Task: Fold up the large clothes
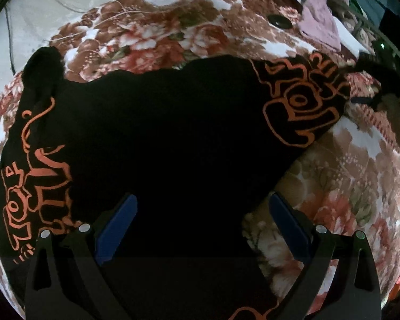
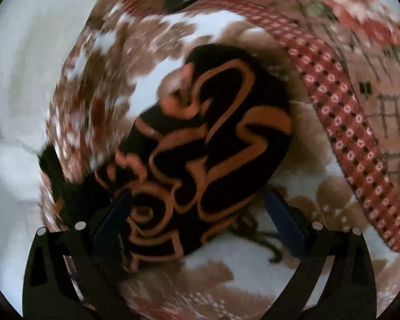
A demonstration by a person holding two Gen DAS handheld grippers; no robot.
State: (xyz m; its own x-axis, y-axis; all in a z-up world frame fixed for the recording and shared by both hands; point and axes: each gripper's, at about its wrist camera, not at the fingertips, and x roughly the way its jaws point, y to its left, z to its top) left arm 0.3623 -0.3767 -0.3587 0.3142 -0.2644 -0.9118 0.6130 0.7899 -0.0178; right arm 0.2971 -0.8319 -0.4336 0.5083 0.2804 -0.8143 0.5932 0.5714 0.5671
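A large black garment [image 1: 168, 122] with orange line patterns lies spread on a floral blanket [image 1: 173, 29]. In the left wrist view its patterned ends sit at the left [image 1: 37, 194] and the right [image 1: 304, 101]. My left gripper [image 1: 202, 205] hovers open over the garment's near black part, with nothing between its blue pads [image 1: 120, 221]. In the blurred right wrist view a patterned end of the garment [image 2: 205, 154] fills the middle. My right gripper [image 2: 200, 208] is open just above that end, its left pad [image 2: 112, 218] over the cloth.
A pale pink cloth [image 1: 320, 21] and a small black oval object [image 1: 280, 22] lie on the blanket at the far right. A dotted red band [image 2: 341, 133] of the blanket runs beside the garment. Pale floor [image 1: 40, 8] shows beyond the blanket's far left edge.
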